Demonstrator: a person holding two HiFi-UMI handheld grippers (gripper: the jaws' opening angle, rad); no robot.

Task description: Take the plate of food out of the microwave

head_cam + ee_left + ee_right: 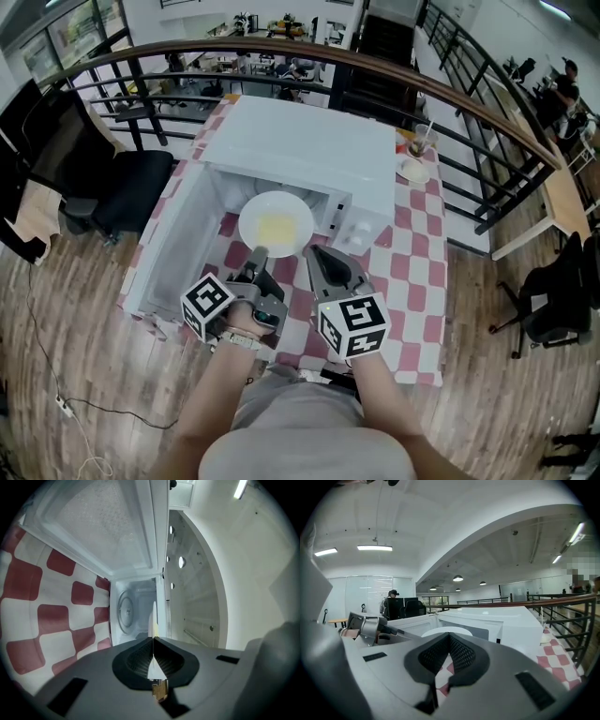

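Note:
A white plate (276, 223) with yellow food hangs in front of the open white microwave (309, 141), whose door (173, 234) swings out to the left. My left gripper (259, 251) is shut on the plate's near rim. In the left gripper view the plate (153, 616) shows edge-on as a thin white line pinched at the left gripper (153, 639), with the microwave's cavity and turntable (125, 611) behind. My right gripper (317, 251) sits just right of the plate, shut and empty. From the right gripper (449, 636) the plate (446, 631) lies just ahead and the microwave (487, 620) behind it.
A red-and-white checkered cloth (412, 272) covers the table. A cup and saucer (415, 157) stand at the back right beside the microwave. A black chair (122, 192) is left of the table, and a curved railing (450, 94) runs behind.

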